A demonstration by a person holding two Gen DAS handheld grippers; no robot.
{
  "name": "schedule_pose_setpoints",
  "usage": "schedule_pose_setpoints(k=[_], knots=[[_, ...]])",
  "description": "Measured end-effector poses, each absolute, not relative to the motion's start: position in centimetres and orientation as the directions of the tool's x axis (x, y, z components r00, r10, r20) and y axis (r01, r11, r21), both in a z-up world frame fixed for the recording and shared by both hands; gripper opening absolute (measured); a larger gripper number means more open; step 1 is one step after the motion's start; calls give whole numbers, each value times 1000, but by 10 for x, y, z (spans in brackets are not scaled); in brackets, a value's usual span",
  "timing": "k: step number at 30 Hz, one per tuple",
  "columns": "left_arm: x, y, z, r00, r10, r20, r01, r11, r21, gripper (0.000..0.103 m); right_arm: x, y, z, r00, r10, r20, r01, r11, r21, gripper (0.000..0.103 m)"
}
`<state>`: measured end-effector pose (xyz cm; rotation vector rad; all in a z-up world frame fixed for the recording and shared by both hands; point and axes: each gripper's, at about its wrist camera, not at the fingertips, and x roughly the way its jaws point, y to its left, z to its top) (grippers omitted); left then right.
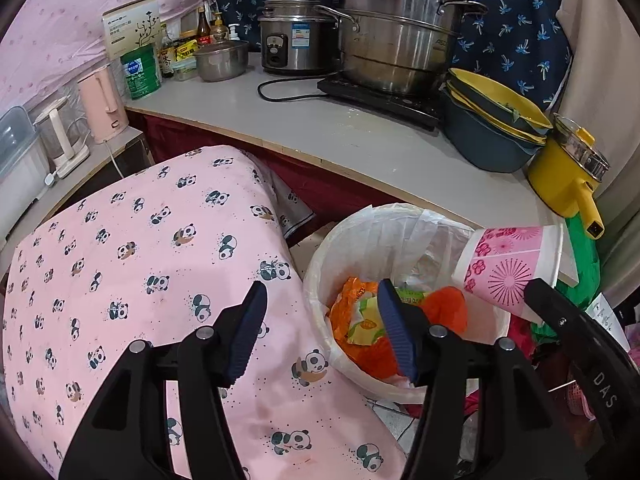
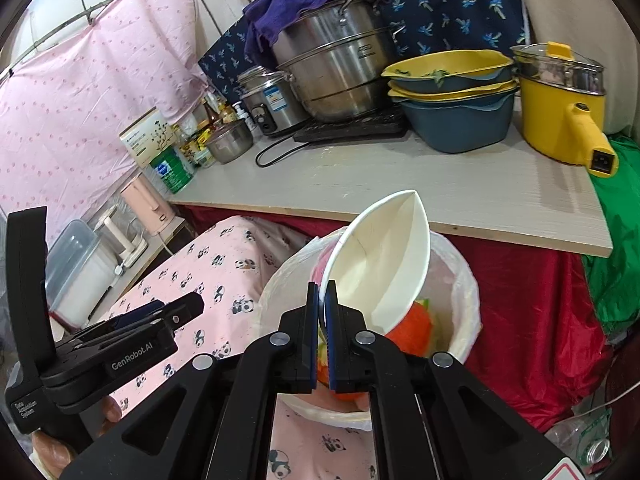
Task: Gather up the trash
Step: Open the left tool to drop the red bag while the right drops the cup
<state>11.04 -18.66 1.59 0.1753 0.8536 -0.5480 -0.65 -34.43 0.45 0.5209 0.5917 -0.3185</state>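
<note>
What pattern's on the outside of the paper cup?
Pink with magenta flowers and starbursts on the paper cup, white rim; left wrist view shows it best.

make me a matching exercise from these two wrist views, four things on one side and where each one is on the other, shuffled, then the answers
Things
1. pink-flowered white paper cup
2. orange plastic wrapper
3. purple cloth
4. yellow electric pot with a glass lid

Places
A. draped over the big steel steamer pot
B. inside the white lined trash bin
C. pinched at its rim in the right gripper, over the bin
D. at the right end of the grey countertop

Pairs: 1-C, 2-B, 3-A, 4-D
</note>
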Motion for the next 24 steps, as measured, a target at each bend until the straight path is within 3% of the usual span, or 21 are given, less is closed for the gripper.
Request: schedule_pose_setpoints(k=[11, 14, 16, 24], knots=[[116, -162, 15, 535, -378, -756, 485, 870, -91, 60, 11, -327, 12, 796, -123, -593, 397, 846, 357, 26], [114, -159, 15, 542, -375, -752, 477, 874, -91, 68, 9, -323, 14, 793, -125, -596, 396, 849, 350, 30], [112, -157, 16, 549, -373, -748, 475, 875, -88, 70, 7, -321, 15, 790, -135, -598, 402, 851, 339, 39], [104, -150, 21, 559, -373, -740, 471, 878, -87, 73, -7, -315, 23, 777, -185, -601, 433, 851, 298, 51]])
